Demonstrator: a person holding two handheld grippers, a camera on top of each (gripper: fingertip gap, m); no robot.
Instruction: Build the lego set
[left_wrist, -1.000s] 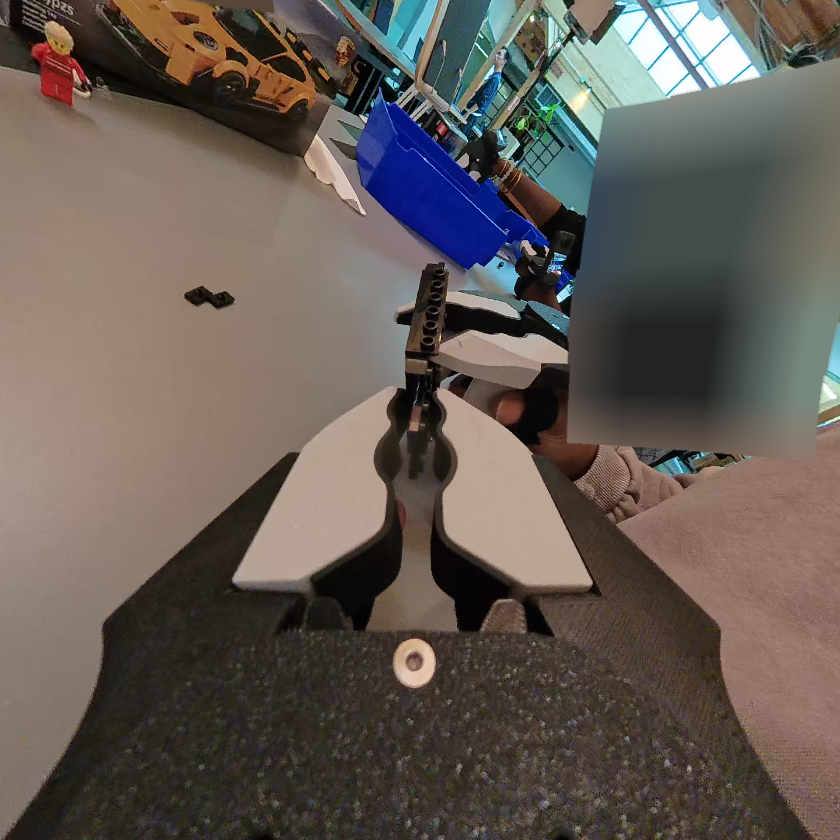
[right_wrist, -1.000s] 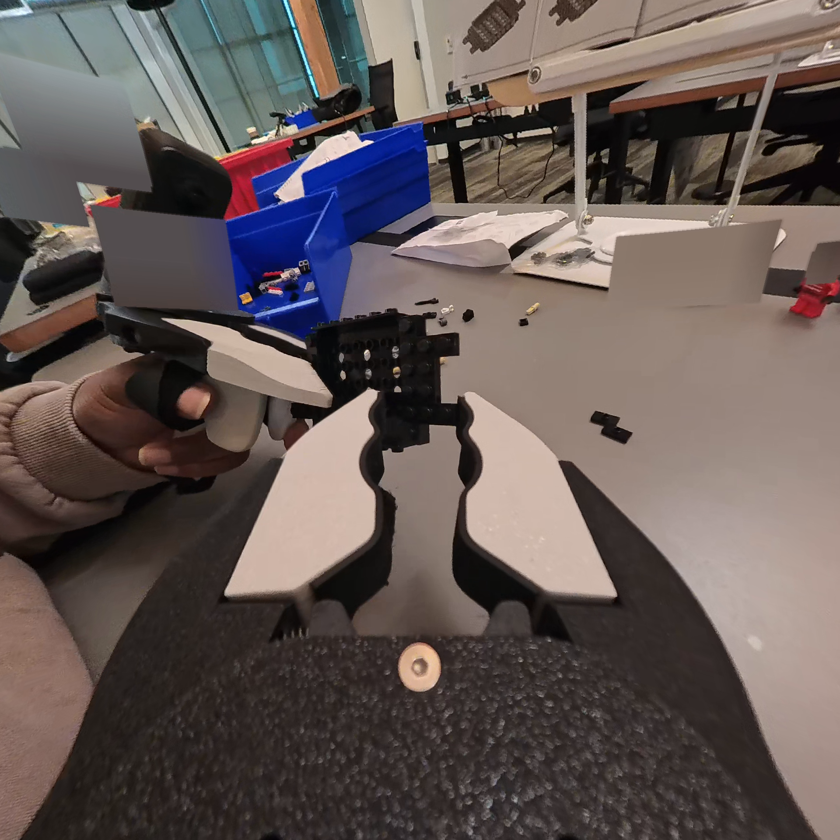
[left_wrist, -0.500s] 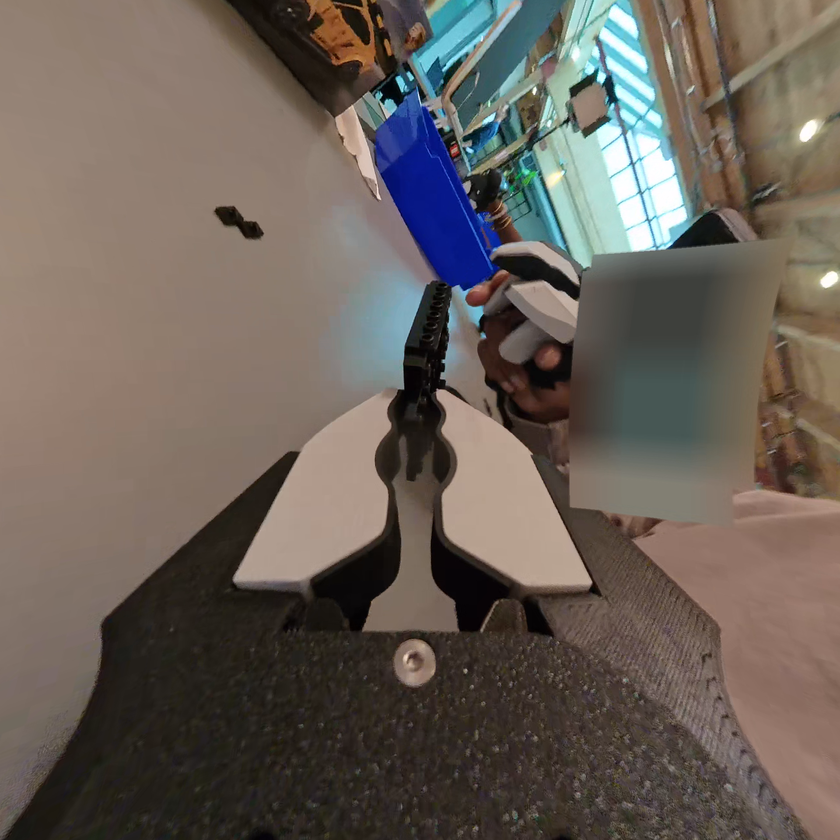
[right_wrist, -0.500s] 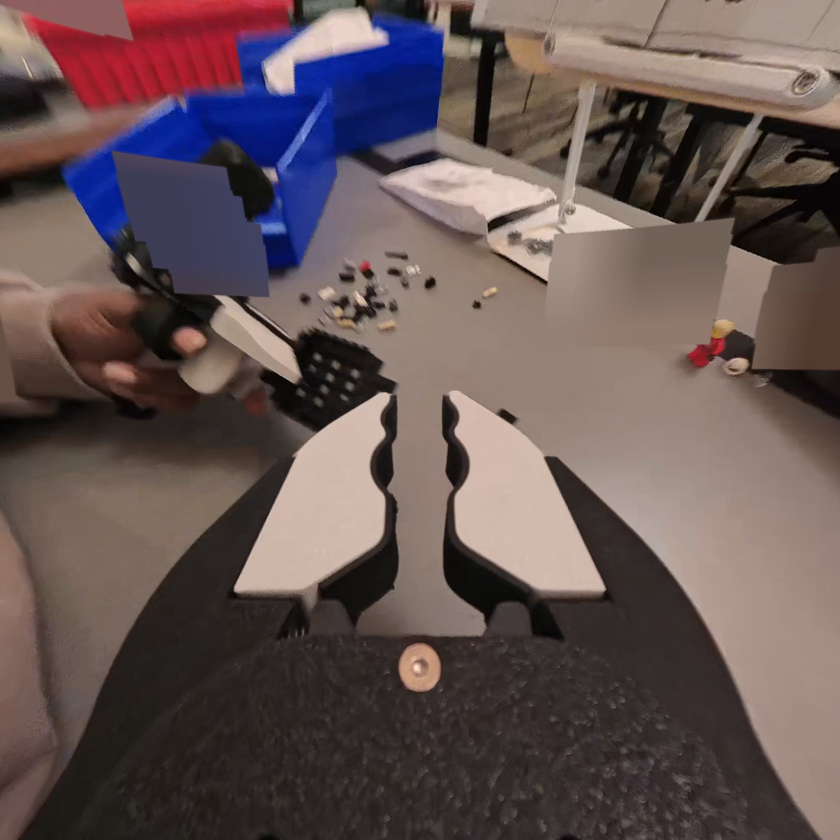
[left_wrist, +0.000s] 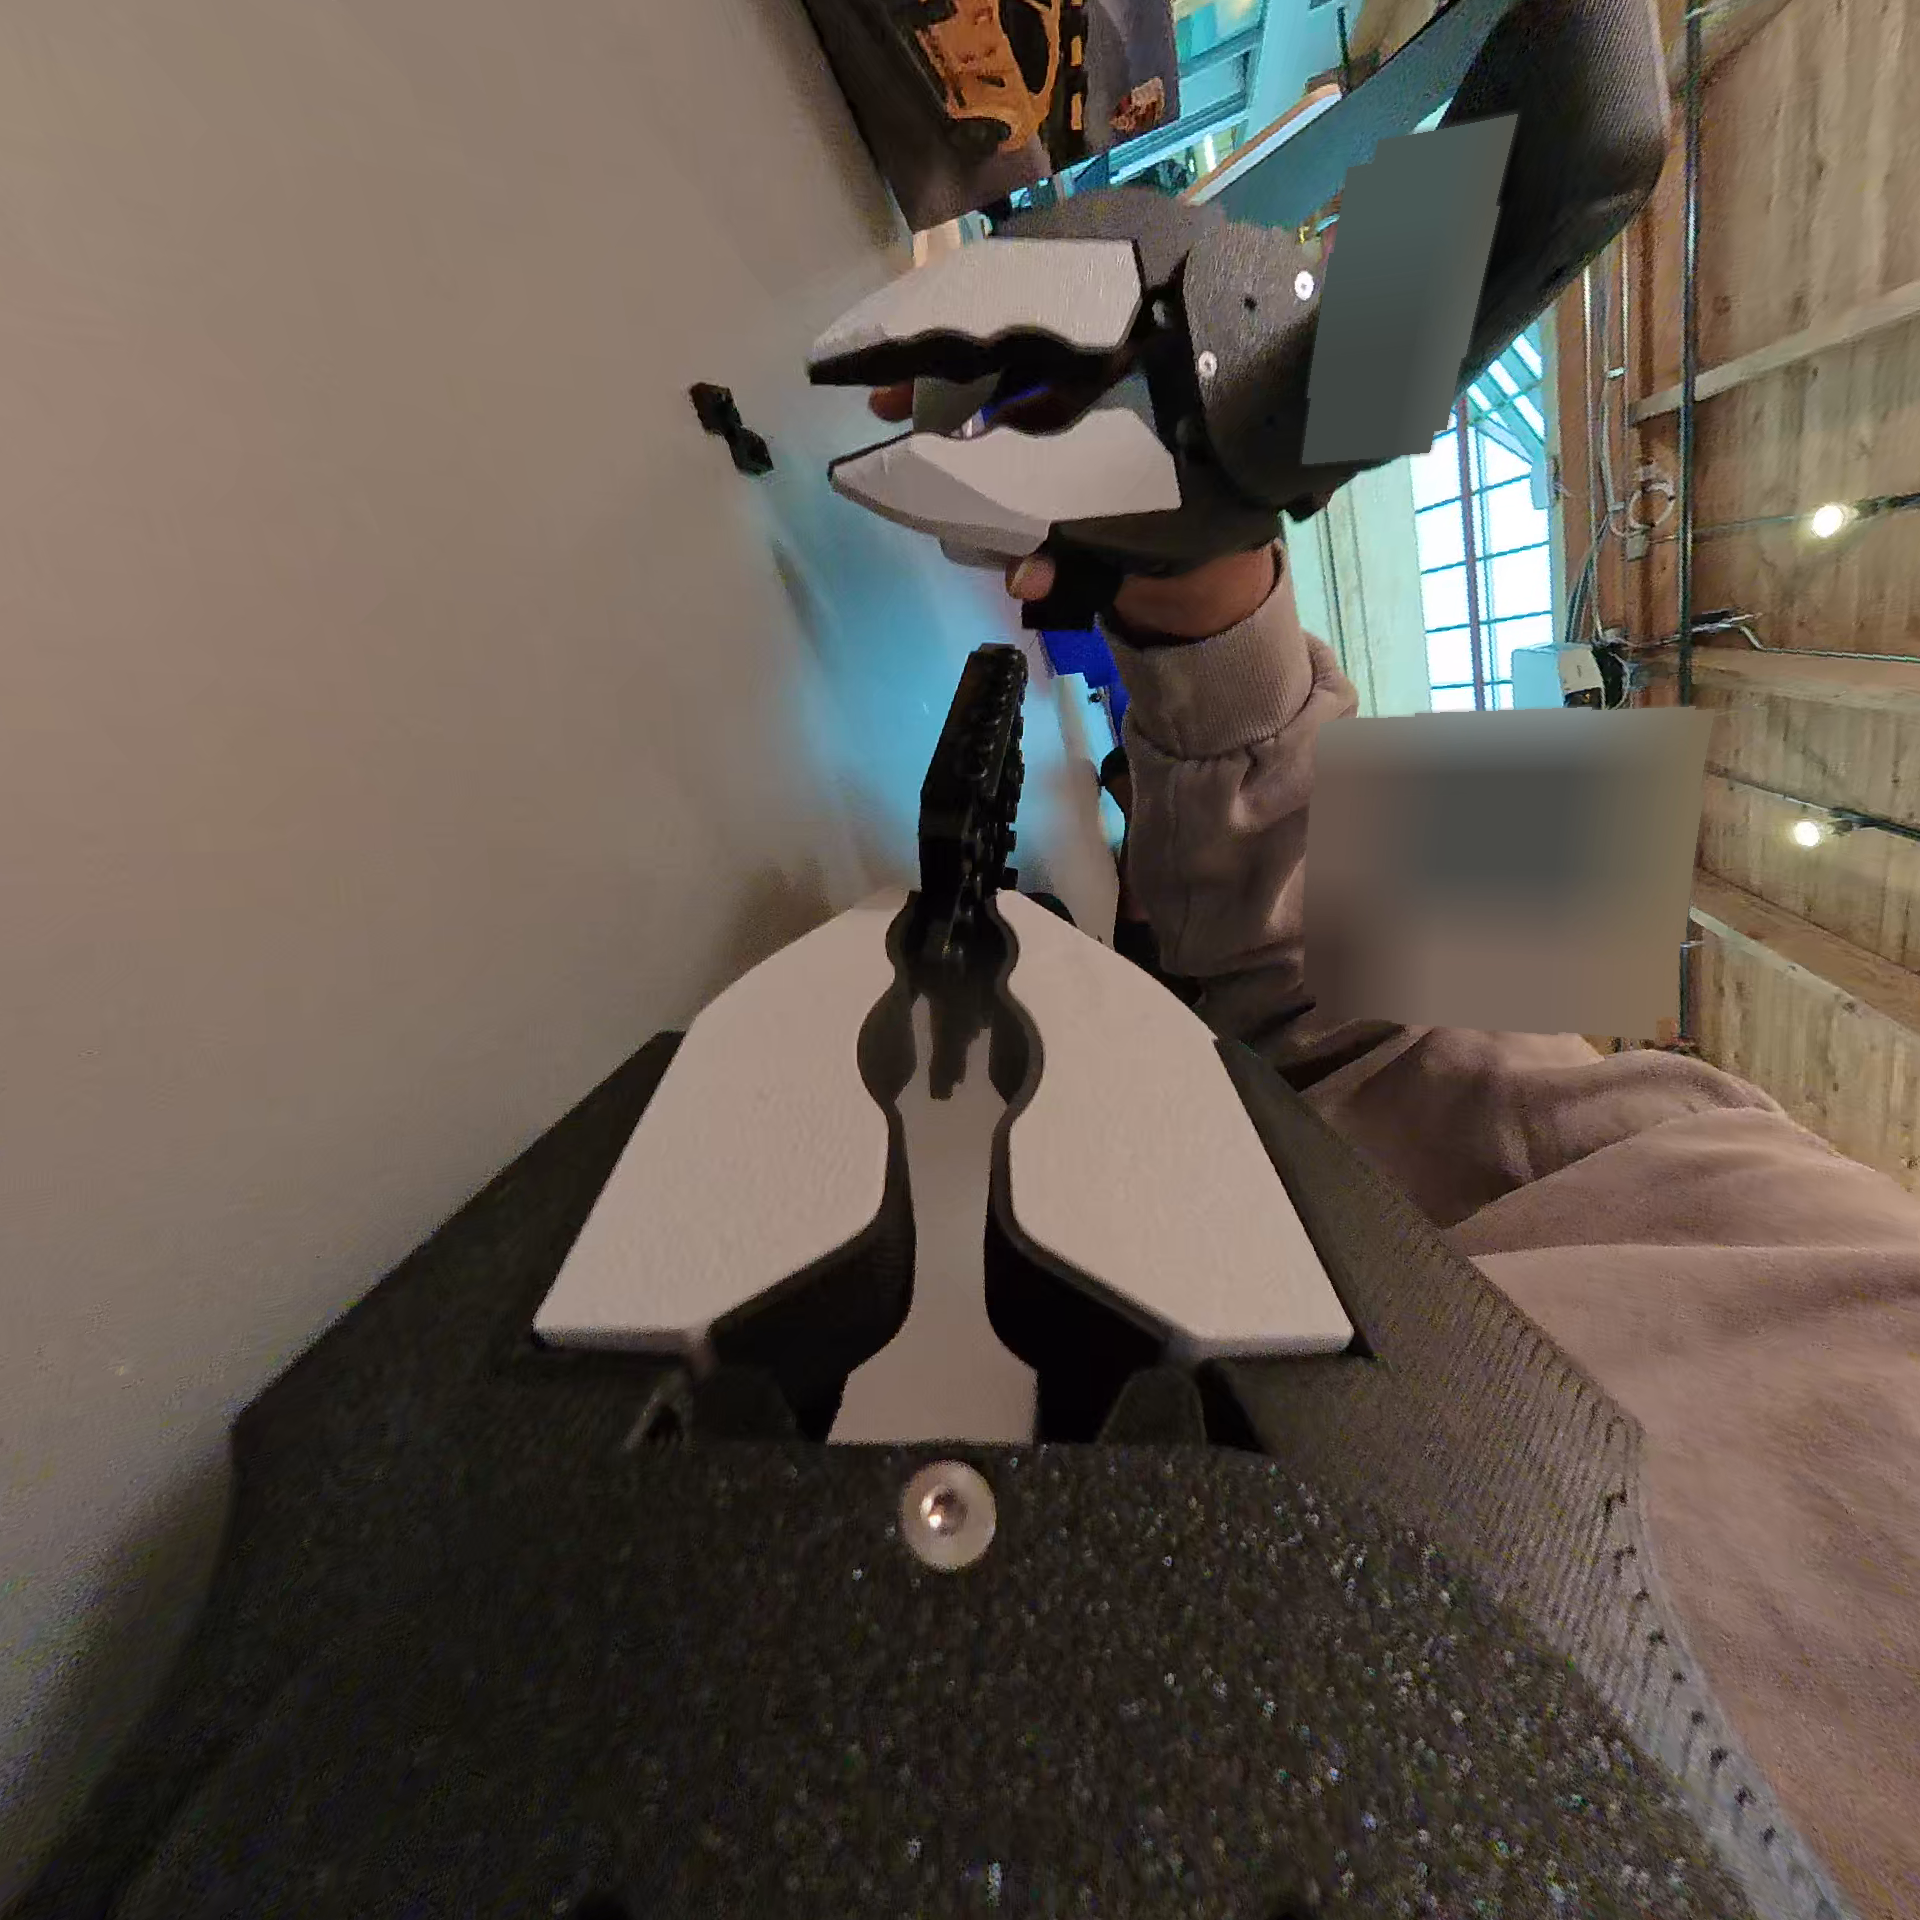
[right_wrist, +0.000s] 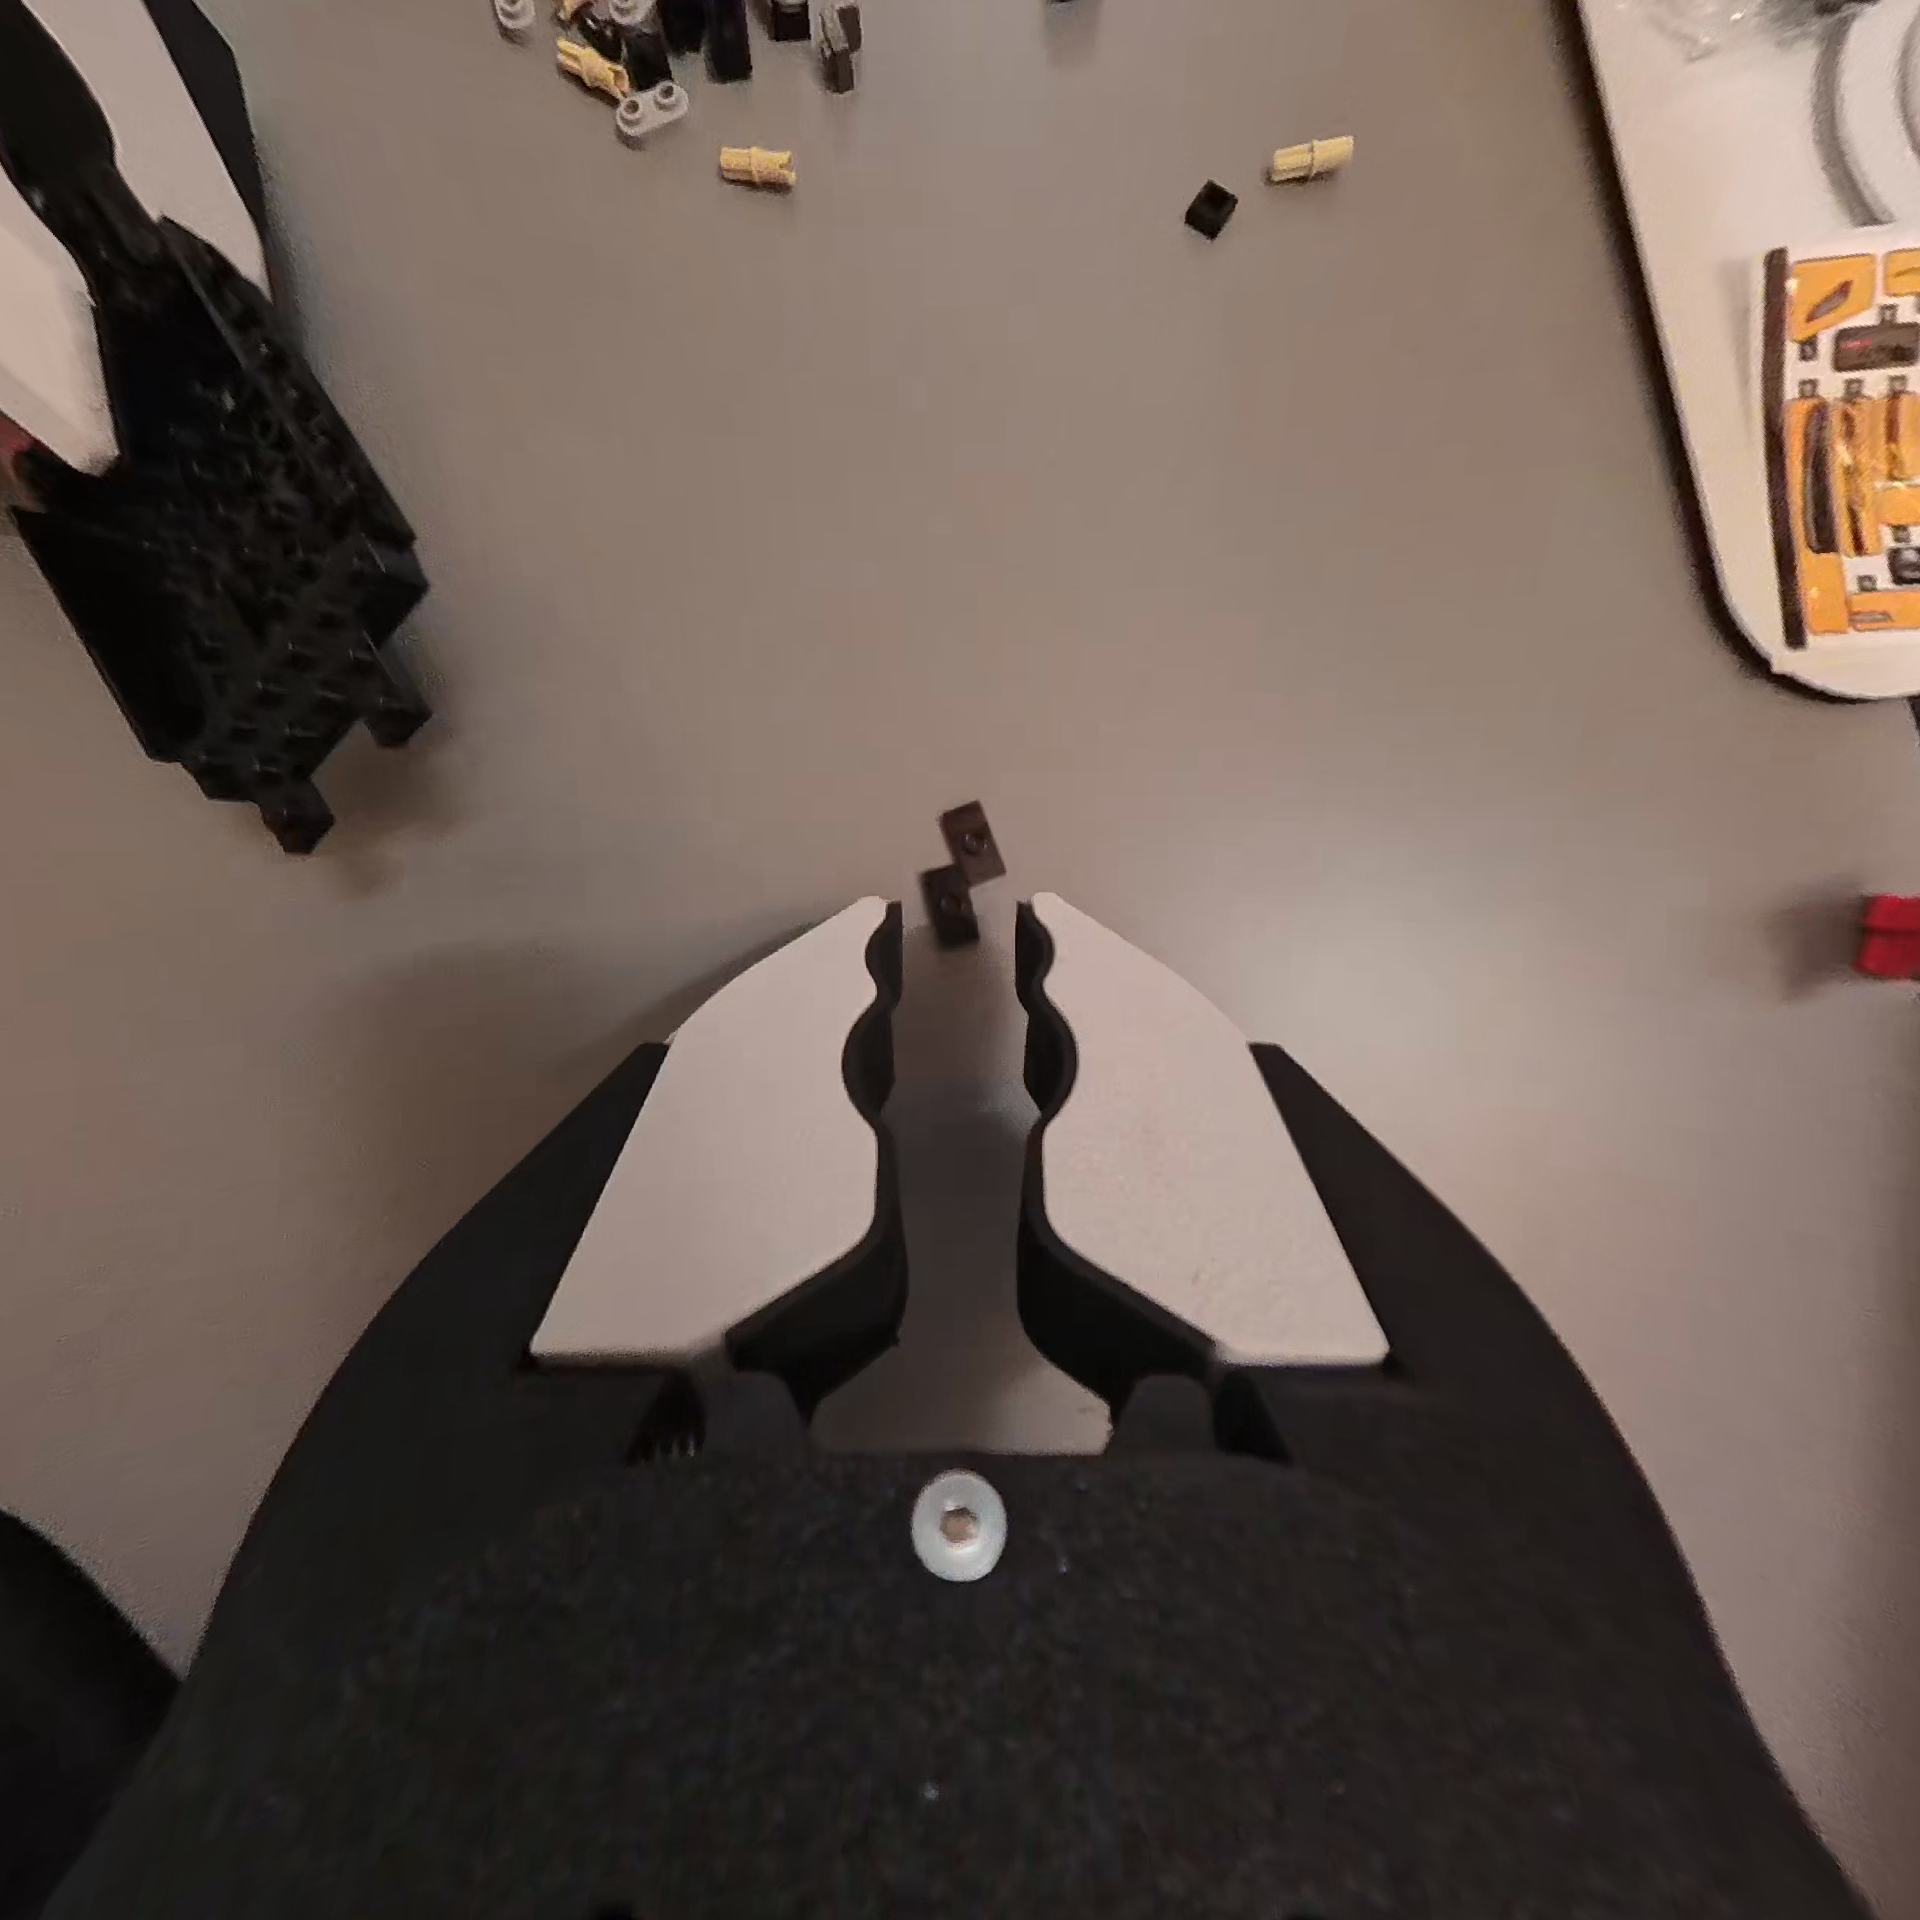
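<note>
My left gripper (left_wrist: 951, 909) is shut on the black lego assembly (left_wrist: 977, 774), holding it edge-on above the grey table; the assembly also shows in the right wrist view (right_wrist: 234, 582) at the left, held by the left gripper's fingers (right_wrist: 52, 312). My right gripper (right_wrist: 956, 909) is open and points down at the table, its tips on either side of a small black stepped lego piece (right_wrist: 961, 873) lying there. The right gripper also shows in the left wrist view (left_wrist: 914, 410), open, close to that small black piece (left_wrist: 732, 426).
Several loose small black, grey and tan lego parts (right_wrist: 665, 73) lie at the far side of the grey table (right_wrist: 1143, 540). A white sheet with an orange sticker sheet (right_wrist: 1839, 457) lies at the right. A red piece (right_wrist: 1886, 935) sits at the right edge. Tip to tip, the grippers are about 15 cm apart. About 15 cm separates my right fingertips from the red piece (right_wrist: 1886, 935).
My right gripper has let go of the assembly, swung away and tilted down over the small black piece on the table. My left gripper has rolled while still holding the assembly.
</note>
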